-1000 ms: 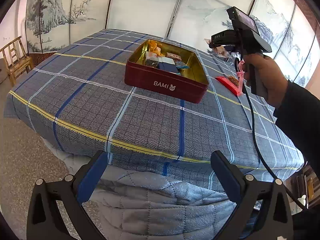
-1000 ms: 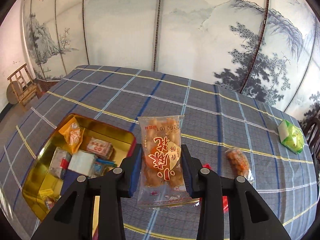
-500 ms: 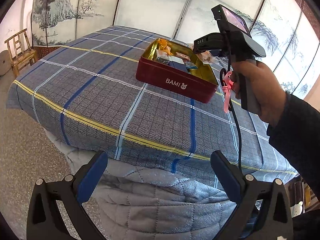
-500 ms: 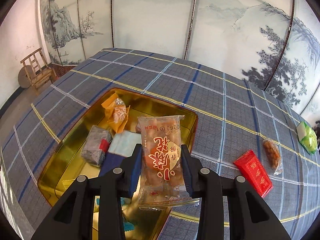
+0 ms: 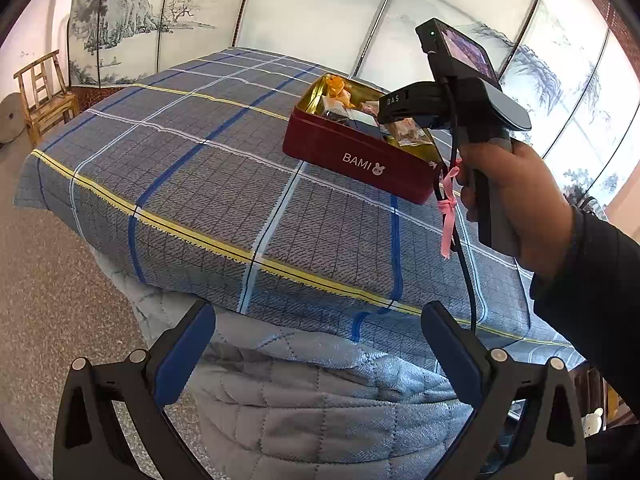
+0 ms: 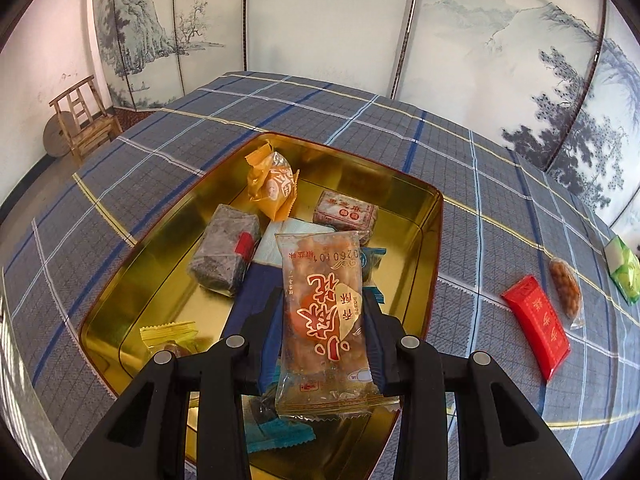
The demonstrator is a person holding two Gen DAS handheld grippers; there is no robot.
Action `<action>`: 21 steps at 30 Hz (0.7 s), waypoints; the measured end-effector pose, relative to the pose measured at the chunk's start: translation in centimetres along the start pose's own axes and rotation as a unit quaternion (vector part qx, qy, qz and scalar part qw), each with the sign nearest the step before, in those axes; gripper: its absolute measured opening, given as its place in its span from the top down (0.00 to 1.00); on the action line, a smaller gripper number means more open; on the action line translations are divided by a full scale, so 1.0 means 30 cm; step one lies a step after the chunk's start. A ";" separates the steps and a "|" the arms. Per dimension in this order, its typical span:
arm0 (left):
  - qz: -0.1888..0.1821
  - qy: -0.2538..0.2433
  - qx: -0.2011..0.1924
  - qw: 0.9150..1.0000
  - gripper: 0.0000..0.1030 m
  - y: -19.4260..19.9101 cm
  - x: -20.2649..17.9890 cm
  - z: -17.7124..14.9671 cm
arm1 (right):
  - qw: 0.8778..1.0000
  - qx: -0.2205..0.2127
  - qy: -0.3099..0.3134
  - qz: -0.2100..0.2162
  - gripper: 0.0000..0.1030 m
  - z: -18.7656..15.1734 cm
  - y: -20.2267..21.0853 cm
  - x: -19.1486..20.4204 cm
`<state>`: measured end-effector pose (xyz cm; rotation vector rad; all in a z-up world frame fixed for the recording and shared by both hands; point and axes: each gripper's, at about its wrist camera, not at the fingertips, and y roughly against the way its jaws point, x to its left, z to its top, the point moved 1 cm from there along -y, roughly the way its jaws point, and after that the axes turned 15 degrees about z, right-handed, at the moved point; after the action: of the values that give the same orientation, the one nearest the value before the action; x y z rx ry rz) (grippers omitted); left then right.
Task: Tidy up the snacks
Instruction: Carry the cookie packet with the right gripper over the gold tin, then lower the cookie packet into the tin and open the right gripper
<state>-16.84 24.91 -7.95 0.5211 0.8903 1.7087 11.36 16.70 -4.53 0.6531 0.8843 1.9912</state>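
Note:
My right gripper [image 6: 323,312] is shut on a clear snack packet with red characters [image 6: 324,320] and holds it above the open red tin with gold inside [image 6: 430,240]. The tin holds several snacks: an orange packet [image 6: 272,188], a grey block [image 6: 224,254], a brown square pack [image 6: 346,213]. In the left wrist view the tin [image 5: 352,156] sits on the plaid table, with the right gripper [image 5: 404,130] over its right end. My left gripper [image 5: 318,344] is open and empty, below the table's near edge.
On the plaid cloth right of the tin lie a red packet [image 6: 536,332], a nut packet [image 6: 564,288] and a green packet [image 6: 622,270]. A wooden chair [image 6: 84,120] stands at the far left. Painted screens stand behind the table.
My right gripper has carried the clear packet left from beside the tin to above its inside. The left gripper has drifted left and stays open.

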 end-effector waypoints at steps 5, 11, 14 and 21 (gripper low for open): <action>0.003 -0.001 0.001 1.000 0.01 -0.001 0.001 -0.001 | 1.000 0.002 0.000 0.002 0.63 -0.003 -0.004 0.005; 0.005 -0.004 0.004 1.000 0.01 -0.005 -0.004 -0.002 | 1.000 0.006 -0.001 0.008 0.63 -0.014 -0.017 0.011; 0.007 -0.007 0.006 1.000 0.01 -0.008 -0.010 -0.002 | 1.000 0.009 0.000 0.011 0.63 -0.025 -0.023 0.008; 0.017 -0.012 0.005 1.000 0.01 -0.004 -0.017 0.004 | 0.997 0.000 -0.039 0.073 0.59 -0.048 0.003 -0.060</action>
<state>-16.52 24.49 -7.93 0.5661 0.8782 1.7258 11.22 14.63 -5.55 0.8101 0.8096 2.0805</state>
